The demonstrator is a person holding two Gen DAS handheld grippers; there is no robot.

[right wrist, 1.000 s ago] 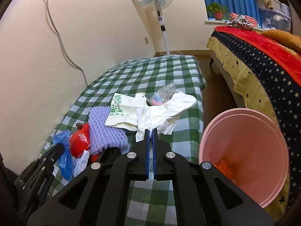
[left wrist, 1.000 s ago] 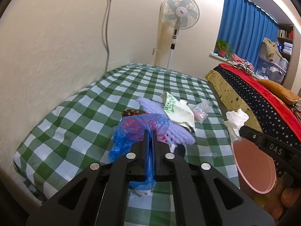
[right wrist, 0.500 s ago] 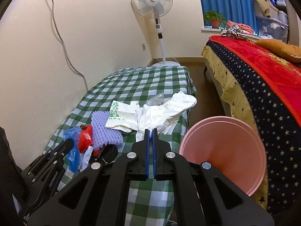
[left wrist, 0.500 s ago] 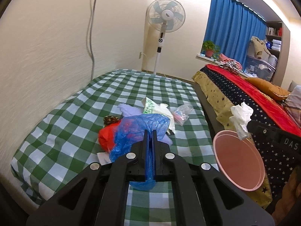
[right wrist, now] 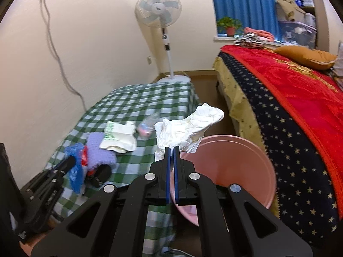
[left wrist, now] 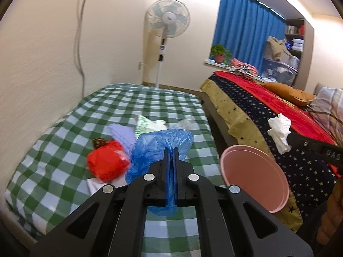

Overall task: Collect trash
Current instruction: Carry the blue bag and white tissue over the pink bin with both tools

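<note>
Pinching a crumpled blue plastic bag (left wrist: 163, 143) between its closed fingers, the left gripper (left wrist: 170, 152) hangs over the green checked tablecloth (left wrist: 133, 100). The right gripper (right wrist: 171, 150) is clamped on a wad of white tissue (right wrist: 188, 126), held just beside the near rim of the pink bin (right wrist: 231, 162), which stands between the table and the star-patterned bed cover (right wrist: 300, 150). On the cloth lie a red wrapper (left wrist: 106, 162), a purple foam net (left wrist: 123, 133) and a white-and-green packet (right wrist: 119, 136), close together.
</note>
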